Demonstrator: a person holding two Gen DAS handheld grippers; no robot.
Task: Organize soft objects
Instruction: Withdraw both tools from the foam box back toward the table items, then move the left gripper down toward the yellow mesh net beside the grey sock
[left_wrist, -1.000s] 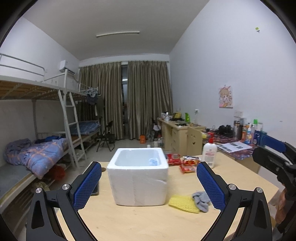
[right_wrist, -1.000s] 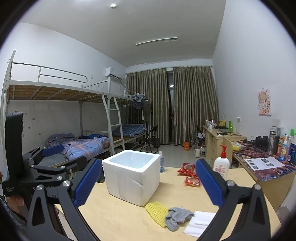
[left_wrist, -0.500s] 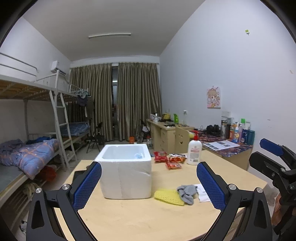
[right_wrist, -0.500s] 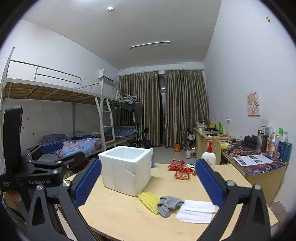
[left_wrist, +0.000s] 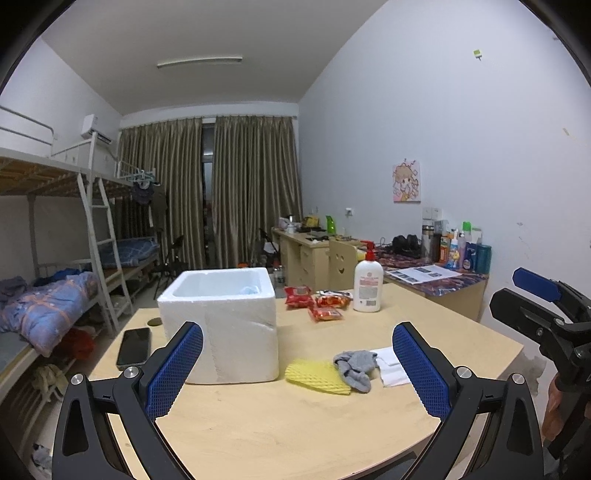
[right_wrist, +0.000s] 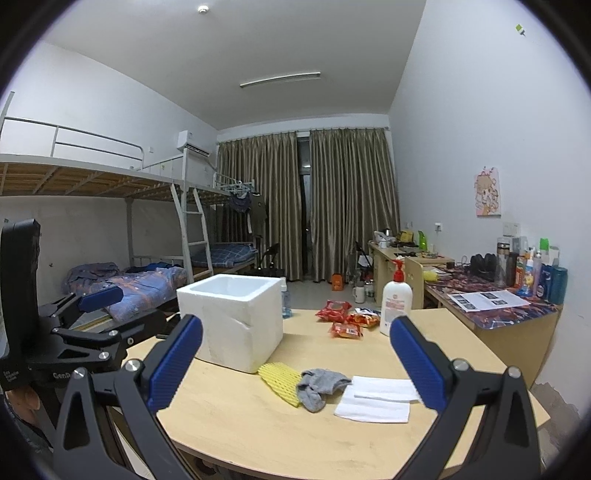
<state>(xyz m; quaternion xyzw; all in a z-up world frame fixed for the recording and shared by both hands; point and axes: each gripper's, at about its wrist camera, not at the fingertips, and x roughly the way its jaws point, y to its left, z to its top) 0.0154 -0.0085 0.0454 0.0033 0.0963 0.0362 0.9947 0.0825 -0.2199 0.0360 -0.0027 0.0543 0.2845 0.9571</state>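
Note:
A white foam box (left_wrist: 225, 325) (right_wrist: 236, 317) stands open on the wooden table (left_wrist: 295, 424), with something light blue inside. Beside it lie a yellow foam net (left_wrist: 316, 376) (right_wrist: 279, 380), a grey sock (left_wrist: 354, 365) (right_wrist: 319, 384) and folded white cloths (left_wrist: 388, 363) (right_wrist: 376, 398). My left gripper (left_wrist: 297, 369) is open and empty, held back above the table's near edge. My right gripper (right_wrist: 295, 363) is open and empty, also back from the objects; it shows at the right of the left wrist view (left_wrist: 539, 306).
A black phone (left_wrist: 133, 347) lies left of the box. Red snack packets (left_wrist: 321, 301) and a white pump bottle (left_wrist: 366, 286) stand behind. Bunk beds (left_wrist: 55, 295) are to the left, cluttered desks (left_wrist: 432, 273) along the right wall.
Both grippers have pulled back and away from the table, so the box and soft items look smaller and farther. Both stayed open and empty.

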